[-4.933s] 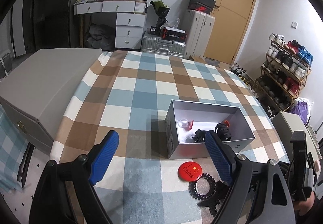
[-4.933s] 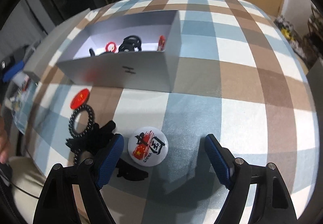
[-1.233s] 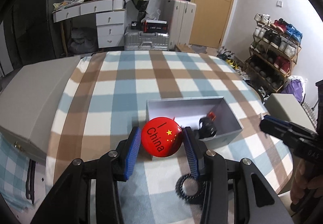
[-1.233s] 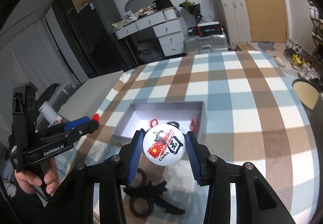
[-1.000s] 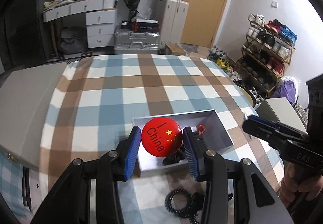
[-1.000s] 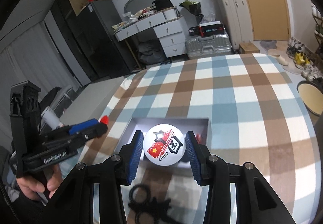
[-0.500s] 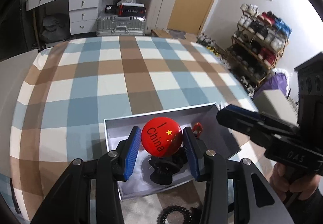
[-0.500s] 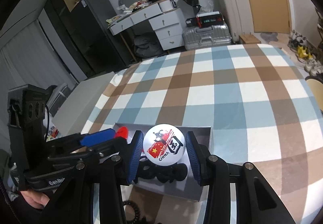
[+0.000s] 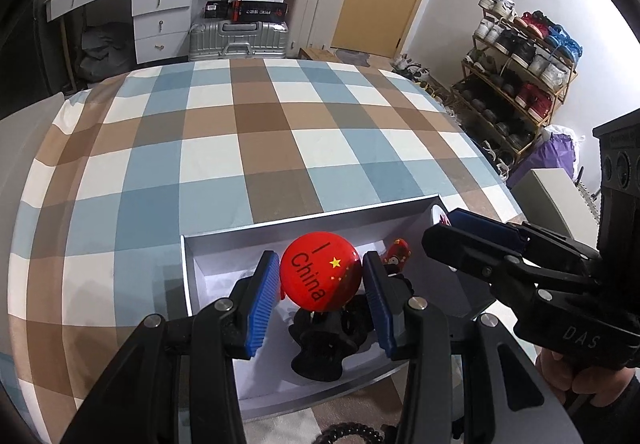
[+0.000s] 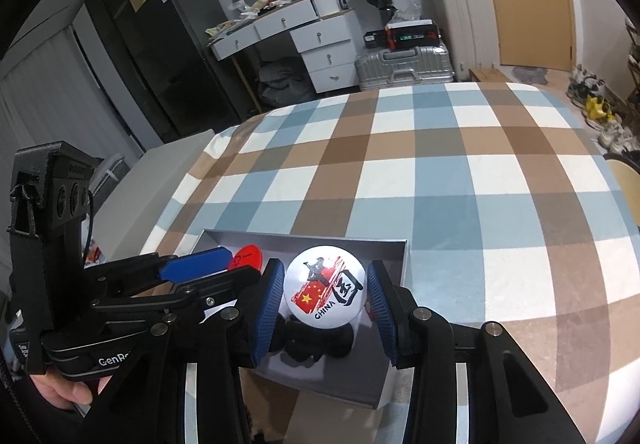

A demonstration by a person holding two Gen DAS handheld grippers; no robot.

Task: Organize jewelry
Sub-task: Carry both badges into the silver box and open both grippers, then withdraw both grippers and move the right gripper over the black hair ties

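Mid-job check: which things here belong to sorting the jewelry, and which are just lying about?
Job:
red badge, in left claw
white badge, in right claw
grey box
black hair pieces

Lying about:
suitcases
shoe rack
dresser

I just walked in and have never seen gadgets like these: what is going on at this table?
A person is tidying small accessories into a grey box on a checked tablecloth. The left gripper pinches a red badge, the right gripper a white badge. Both hover over the box, which already holds black hair clips and a small red trinket.
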